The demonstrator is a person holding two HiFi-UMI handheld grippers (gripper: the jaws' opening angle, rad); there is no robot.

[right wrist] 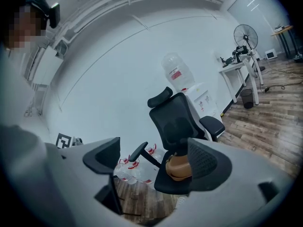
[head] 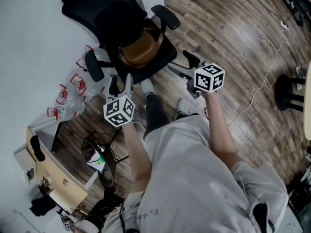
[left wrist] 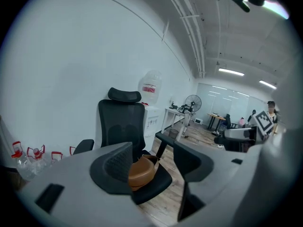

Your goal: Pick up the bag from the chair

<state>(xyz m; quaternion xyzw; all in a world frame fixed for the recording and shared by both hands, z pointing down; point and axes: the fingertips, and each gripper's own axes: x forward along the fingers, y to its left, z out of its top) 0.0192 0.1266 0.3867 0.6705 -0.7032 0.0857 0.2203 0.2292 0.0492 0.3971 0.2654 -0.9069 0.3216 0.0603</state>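
While both grippers hang short of it, the bag (head: 141,50) – brown, rounded, handle up – sits on the seat of a black office chair (head: 112,14), against the backrest. Its contents cannot be made out.

- Bag, left gripper view (left wrist: 142,171): seen between the two fingers, well beyond them, on the chair (left wrist: 121,125).
- Bag, right gripper view (right wrist: 179,167): partly behind the right-hand finger, on the chair (right wrist: 176,119).
- Clear bottles (head: 72,92) with red handles: grouped on the floor by the white wall, left of the chair; contents not discernible. Also seen from the left gripper (left wrist: 27,157) and the right gripper (right wrist: 136,167).
- Water jug (right wrist: 178,72) upended on a white dispenser behind the chair; red label, print too small to read. Same jug (left wrist: 150,86).
- White bench (right wrist: 235,66) carrying a fan (right wrist: 246,34); a dark bin (right wrist: 246,98) stands under it.

Left gripper (head: 121,84): bare forearm stretched forward, fingers wide apart and holding nothing, just off the seat's front edge near the left armrest. Its own view (left wrist: 151,158) confirms the gap.

Right gripper (head: 187,67): forearm extended alongside, fingers parted and empty, to the right of the seat front – its own view (right wrist: 152,158) shows the same.

Each gripper's cube bears black-and-white square markers.
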